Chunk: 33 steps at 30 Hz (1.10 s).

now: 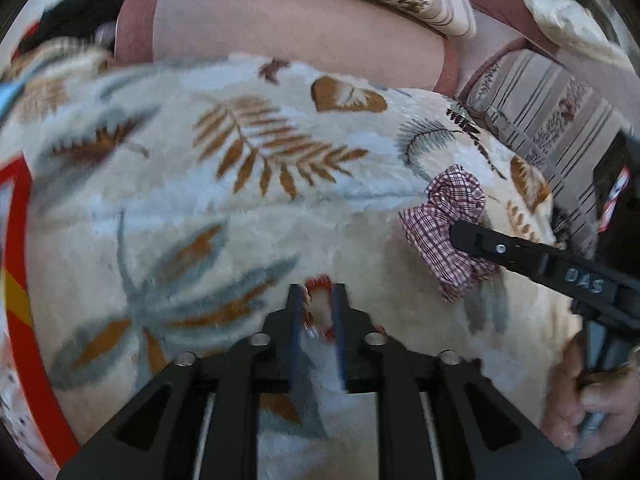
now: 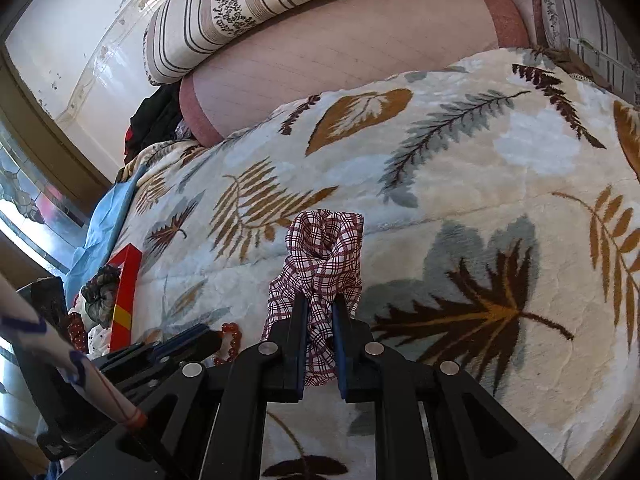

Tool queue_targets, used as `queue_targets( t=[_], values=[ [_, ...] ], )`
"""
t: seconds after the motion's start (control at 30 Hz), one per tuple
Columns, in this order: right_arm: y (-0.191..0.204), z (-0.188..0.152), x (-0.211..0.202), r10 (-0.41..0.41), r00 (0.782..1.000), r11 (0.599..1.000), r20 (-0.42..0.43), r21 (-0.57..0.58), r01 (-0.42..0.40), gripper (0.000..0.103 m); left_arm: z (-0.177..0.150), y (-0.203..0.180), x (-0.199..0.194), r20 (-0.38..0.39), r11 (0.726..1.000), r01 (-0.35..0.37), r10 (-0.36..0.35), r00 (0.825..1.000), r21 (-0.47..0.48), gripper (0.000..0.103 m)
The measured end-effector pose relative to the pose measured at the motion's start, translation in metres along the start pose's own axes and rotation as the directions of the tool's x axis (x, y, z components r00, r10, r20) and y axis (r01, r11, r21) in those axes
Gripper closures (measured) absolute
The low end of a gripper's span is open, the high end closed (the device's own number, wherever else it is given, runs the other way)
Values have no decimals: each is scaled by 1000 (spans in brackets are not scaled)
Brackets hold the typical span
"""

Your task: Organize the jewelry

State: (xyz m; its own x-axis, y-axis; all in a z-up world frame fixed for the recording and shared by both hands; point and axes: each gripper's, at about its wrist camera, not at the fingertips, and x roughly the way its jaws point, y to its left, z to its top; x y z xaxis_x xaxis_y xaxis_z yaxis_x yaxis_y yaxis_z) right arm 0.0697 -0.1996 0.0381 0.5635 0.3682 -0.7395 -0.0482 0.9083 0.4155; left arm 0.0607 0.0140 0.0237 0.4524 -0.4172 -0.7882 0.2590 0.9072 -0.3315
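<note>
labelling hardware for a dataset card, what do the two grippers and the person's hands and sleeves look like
Both the left gripper and right gripper are matte black plastic linkages with round silver pivot bolts and slim blue finger pads. In the left wrist view, the right gripper's finger carries raised "DAS" lettering, and a bare hand grips its handle. A white sleeve with blue and red markings covers the left arm.

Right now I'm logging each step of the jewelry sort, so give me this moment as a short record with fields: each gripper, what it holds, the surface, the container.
left gripper: shut on red bead bracelet
right gripper: shut on plaid scrunchie
surface: leaf-print blanket on a bed
container: red box at the left edge of the blanket, more accessories inside, partly hidden
image quality: left wrist view is motion-blurred; right wrist view is sharp
</note>
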Motion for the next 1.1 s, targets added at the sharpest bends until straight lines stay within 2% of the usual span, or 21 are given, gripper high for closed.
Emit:
queue_targets(
  t=[0.07,0.17,0.27,0.33,0.4,0.53,0.57,0.77,0.9,0.93,0.97,1.0,1.03,1.1],
  values=[
    [-1,0,0,0,1000,1000,-3,7,0,91,-4,2,-2,-19,997,60,-61,998,-43,57],
    [-2,0,0,-6,1000,1000,1,1,6,91,-11,-10,-1,-31,997,78,-79,996,-8,56],
    [-2,0,1,-7,1000,1000,2,7,7,91,-15,-23,10,-28,998,41,-40,999,43,57],
    [-2,-1,2,-11,1000,1000,1,6,11,91,-17,-31,13,8,995,-20,19,1000,102,64],
    [0,0,2,-10,1000,1000,2,5,10,91,-17,-34,17,32,988,-74,70,997,136,84],
    [2,-1,1,-10,1000,1000,3,1,10,91,-13,-29,12,51,987,-91,85,995,131,92],
    [3,-1,1,-8,1000,1000,3,-1,8,91,-12,-28,9,61,986,-101,94,994,130,98],
    [7,0,-5,6,1000,1000,18,-8,-5,91,-7,-21,-1,89,987,-106,95,992,124,98],
    [7,0,-6,6,1000,1000,18,-6,-6,91,-7,-20,5,11,993,-54,54,999,100,97],
    [7,0,-6,5,1000,1000,18,-6,-5,90,-8,-21,5,5,995,-37,37,999,94,96],
    [6,1,-6,5,1000,1000,18,-5,-5,90,-9,-23,6,4,994,-40,40,999,99,85],
    [6,1,-6,6,1000,1000,19,-2,-6,90,-10,-25,7,4,993,-56,56,998,108,69],
    [6,1,-6,7,1000,1000,19,0,-7,90,-11,-27,9,7,991,-62,62,998,115,61],
    [7,1,-5,7,1000,1000,18,-2,-7,90,-14,-30,13,14,990,-67,66,998,125,58]
  ],
)
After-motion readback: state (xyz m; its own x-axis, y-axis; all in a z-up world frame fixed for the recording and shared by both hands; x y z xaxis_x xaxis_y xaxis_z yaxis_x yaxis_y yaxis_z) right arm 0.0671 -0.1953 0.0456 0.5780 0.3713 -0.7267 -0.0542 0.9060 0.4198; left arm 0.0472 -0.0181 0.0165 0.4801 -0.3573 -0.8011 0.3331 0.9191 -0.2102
